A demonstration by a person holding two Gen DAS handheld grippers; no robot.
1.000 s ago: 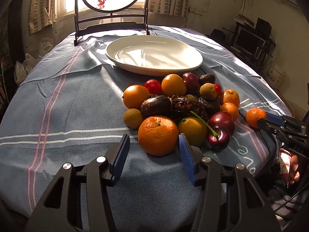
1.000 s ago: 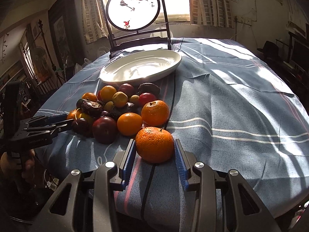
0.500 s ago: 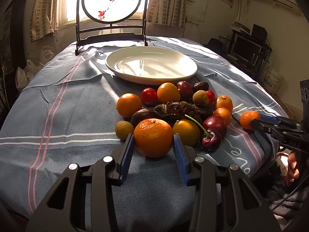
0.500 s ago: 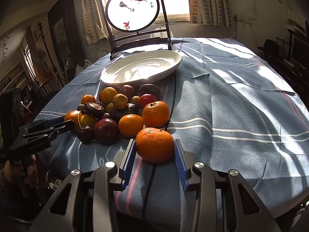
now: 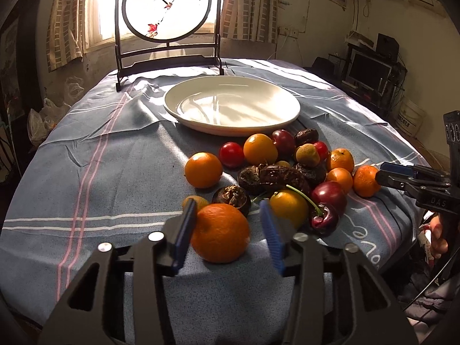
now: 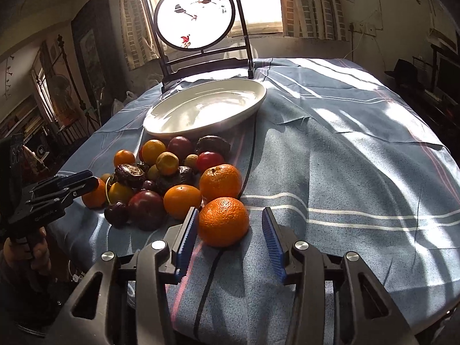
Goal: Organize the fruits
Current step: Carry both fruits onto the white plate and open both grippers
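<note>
Left gripper (image 5: 228, 237): we see it low centre of the left wrist view, blue pads either side of an orange (image 5: 220, 233). Left pad touches or nearly touches the peel; right pad stands clear with a gap. Jaws have just been opening; the orange sits between them on the cloth, not clamped.
Right gripper (image 6: 231, 237): low centre of the right wrist view, around a second orange (image 6: 223, 221). Left pad just beside the peel, right pad apart from it. Jaws have just been opening here too; we read no grip on the fruit.
Fruit pile (image 5: 276, 172): centre of the left view, between the grippers and the plate. We count oranges, red plums, a cherry with its stem (image 5: 323, 218), small yellow-brown fruits and dark wrinkled ones, mostly touching one another.
Plate (image 5: 184, 115): white, oval, beyond the pile at upper centre, lit by sun.
Tablecloth (image 6: 345, 158): blue with white and pink stripes, creased.
Screen stand (image 5: 168, 8): round painted panel in a dark frame, at the far edge of the table before the window.
Person: a hand (image 6: 37, 254) on the left gripper's handle, lower left of the right view.
</note>
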